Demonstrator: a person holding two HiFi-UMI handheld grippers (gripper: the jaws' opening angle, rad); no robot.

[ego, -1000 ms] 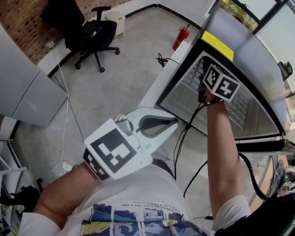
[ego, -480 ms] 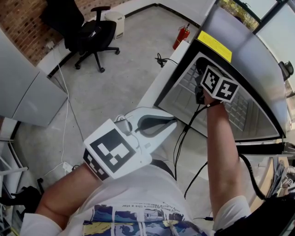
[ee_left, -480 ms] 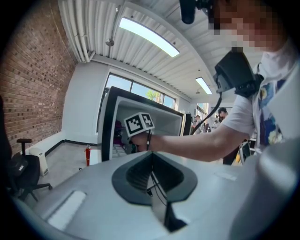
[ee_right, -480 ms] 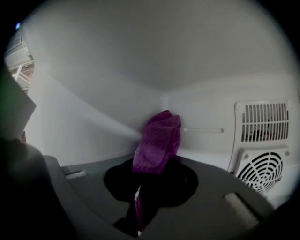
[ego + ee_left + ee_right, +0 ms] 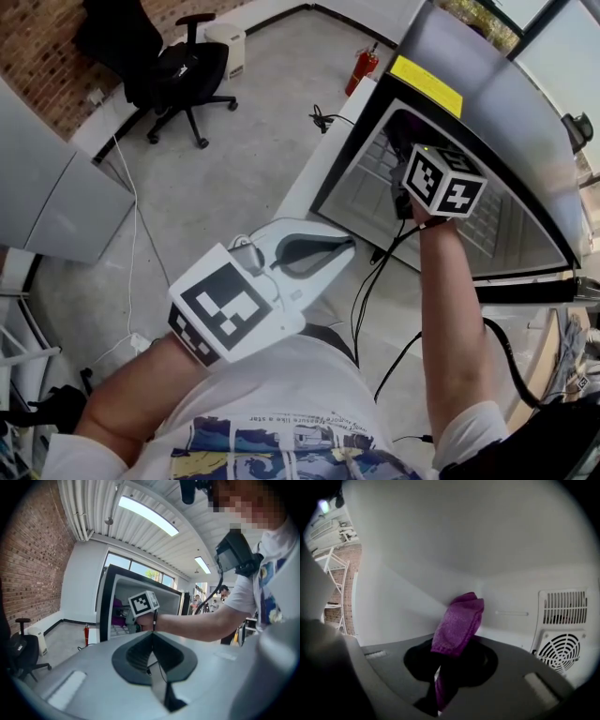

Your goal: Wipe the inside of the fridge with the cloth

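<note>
- A head-down view shows a person standing at a small open fridge (image 5: 506, 122), a gripper in each hand.
- The right gripper (image 5: 449, 660) reaches into the fridge; its jaws are clamped on a folded purple cloth (image 5: 459, 623), which sticks out ahead of them.
- Change over the last second: the right gripper's marker cube (image 5: 442, 181) has slid a little across the fridge opening, while the arm stays extended inside. This reads as a small wiping stroke, so the wipe seems under way rather than finished.
- The right gripper view puts the cloth's tip at the corner where the white side wall meets the back wall (contact with the wall cannot be confirmed). A round fan grille (image 5: 567, 652) sits low on the back wall, to the right of the cloth.
- The left gripper (image 5: 342, 251) has barely moved. It hangs in front of the person's waist, well apart from the fridge, its jaws together with nothing between them.
- Writing: a yellow label (image 5: 427, 86) lies on the fridge's top front edge, but its print is too small to read.
- A red fire extinguisher (image 5: 364, 67) stands on the floor beyond the fridge; no label is legible.
- The shirt (image 5: 281, 441) carries a line of small print, not readable here.
- The marker cubes bear black and white squares only, no letters.
</note>
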